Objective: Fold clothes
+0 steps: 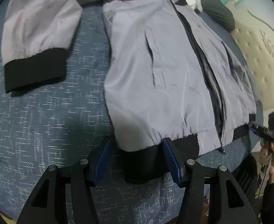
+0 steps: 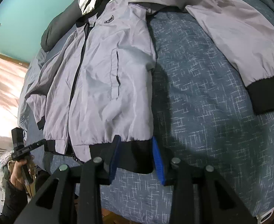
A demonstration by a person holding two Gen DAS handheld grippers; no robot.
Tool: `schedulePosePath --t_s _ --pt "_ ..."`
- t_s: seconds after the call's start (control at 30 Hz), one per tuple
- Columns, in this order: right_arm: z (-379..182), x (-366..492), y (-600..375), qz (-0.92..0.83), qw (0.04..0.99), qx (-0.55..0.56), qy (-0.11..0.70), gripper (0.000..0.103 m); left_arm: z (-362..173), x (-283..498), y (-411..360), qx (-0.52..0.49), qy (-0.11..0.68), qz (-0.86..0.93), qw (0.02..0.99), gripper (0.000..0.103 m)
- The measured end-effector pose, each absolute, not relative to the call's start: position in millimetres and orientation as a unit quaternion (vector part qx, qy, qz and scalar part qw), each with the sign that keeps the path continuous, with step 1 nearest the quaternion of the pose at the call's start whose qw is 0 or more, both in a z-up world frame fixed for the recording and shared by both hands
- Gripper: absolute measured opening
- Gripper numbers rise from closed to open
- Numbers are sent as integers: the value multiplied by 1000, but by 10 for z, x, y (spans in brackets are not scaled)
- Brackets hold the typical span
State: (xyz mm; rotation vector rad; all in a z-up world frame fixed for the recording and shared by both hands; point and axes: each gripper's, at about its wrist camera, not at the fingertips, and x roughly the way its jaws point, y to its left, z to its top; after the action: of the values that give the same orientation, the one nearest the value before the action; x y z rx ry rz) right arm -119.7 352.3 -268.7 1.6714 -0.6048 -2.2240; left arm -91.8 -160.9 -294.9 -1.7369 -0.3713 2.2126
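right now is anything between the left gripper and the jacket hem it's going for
nothing visible does: the black hem lies between the open jaws of the left gripper, on the blue bedcover. the loose sleeve lies apart to the side.

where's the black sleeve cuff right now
In the left wrist view the black cuff lies upper left on the blue bedspread, apart from the jacket body.
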Motion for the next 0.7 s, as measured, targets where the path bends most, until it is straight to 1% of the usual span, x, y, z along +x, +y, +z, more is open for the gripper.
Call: schedulePosePath --t_s 0.03,0.1,0.17,0.33,0.5,0.7 --pt "-2682 -1195 3523 -773 146 581 -210 34 -2953 -915 -1585 -605 -123 771 153 42" --pt "-2675 -1198 3512 -773 146 581 -209 34 -2935 -910 -1549 -602 -111 775 158 25" --pt "-2665 -1206 3492 -773 148 581 -207 34 -2875 -900 -1534 -595 -99 781 161 18" --pt "-2663 -1216 3445 -773 152 582 -202 34 -2678 -865 -1523 -578 -70 796 166 14" --pt "-2646 -1215 3425 -772 155 582 -201 34 -2511 -777 -1797 -569 -82 801 165 13" --pt "-2627 -1199 3395 -775 158 580 -195 34 -2652 -718 -1849 -590 -88 789 148 13"
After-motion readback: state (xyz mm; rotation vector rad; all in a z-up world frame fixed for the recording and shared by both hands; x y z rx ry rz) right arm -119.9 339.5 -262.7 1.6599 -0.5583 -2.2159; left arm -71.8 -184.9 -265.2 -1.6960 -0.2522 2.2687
